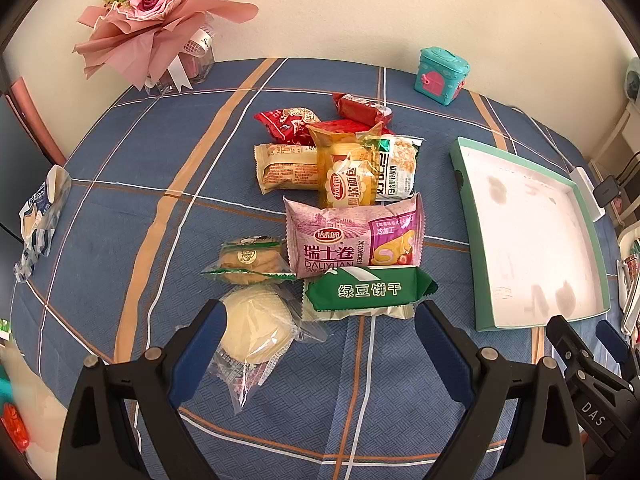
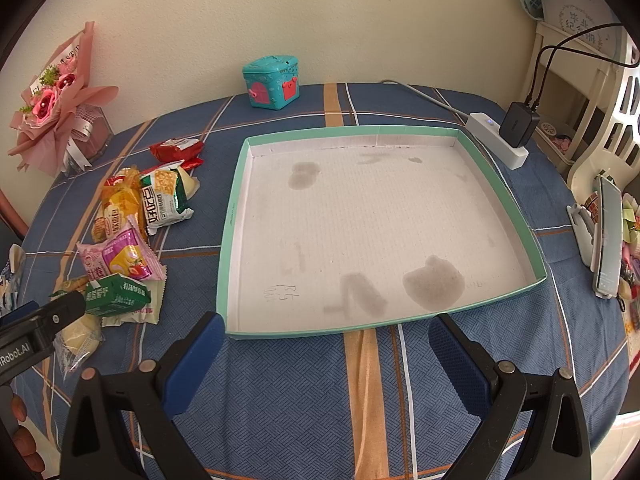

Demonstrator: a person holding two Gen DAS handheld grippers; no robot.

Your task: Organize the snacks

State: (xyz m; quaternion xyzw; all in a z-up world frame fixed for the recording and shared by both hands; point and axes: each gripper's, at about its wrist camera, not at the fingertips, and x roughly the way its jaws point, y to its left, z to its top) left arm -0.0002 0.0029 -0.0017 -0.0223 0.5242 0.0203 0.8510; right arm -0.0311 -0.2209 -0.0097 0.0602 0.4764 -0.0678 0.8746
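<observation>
Clutter rings the blue plaid-clothed bench [image 1: 120, 184]: a pink paper rose bouquet [image 1: 160, 12], a teal toy chest [image 1: 440, 76], a white power strip [image 2: 498, 140]. Ten wrapped snacks [image 1: 352, 208] lie heaped just left of the empty shallow green-rimmed white cardboard tray [image 2: 236, 216]. Left gripper [image 1: 316, 344] fingers spread wide, a clear-wrapped pale round cake [image 1: 256, 328] touching the left finger. Right gripper [image 2: 322, 354] fingers open, empty, before the tray's near rim.
</observation>
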